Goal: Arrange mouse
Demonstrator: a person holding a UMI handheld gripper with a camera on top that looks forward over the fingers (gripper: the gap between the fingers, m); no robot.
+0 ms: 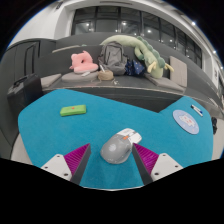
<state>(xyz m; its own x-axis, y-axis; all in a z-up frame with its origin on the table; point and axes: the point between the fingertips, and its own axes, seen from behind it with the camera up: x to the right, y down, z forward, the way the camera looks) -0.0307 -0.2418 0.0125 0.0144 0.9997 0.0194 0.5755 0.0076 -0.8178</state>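
My gripper (113, 160) sits low over the desk (90, 135), which has a teal surface. Both fingers show, each with a magenta pad (77, 158) on its inner face. The fingers are spread.

The mouse (115, 150), a rounded grey one, lies on the desk between the two fingers. I see a gap between it and the pad on either side, so neither finger presses it. It rests on the desk by its own weight.

Just beyond the mouse, nearly touching its far end, is a small white object (129, 133); I cannot tell what it is. Beyond the mouse and off to its left, well apart, a flat green object (72, 110) lies on the teal. Beyond the mouse to its right, near the desk's edge, is a round pale blue patch (187, 119) with markings too small to read.

Far beyond the mouse, past the desk's back edge, stands a dark grey sofa (40, 60). Soft toys are heaped on it: a pink one (81, 63), a larger pale green one (150, 58) to the pink one's right, and a small orange thing (105, 73) between them near the seat's front.

Behind the sofa, a row of dark windows (120, 18) under a white ceiling.
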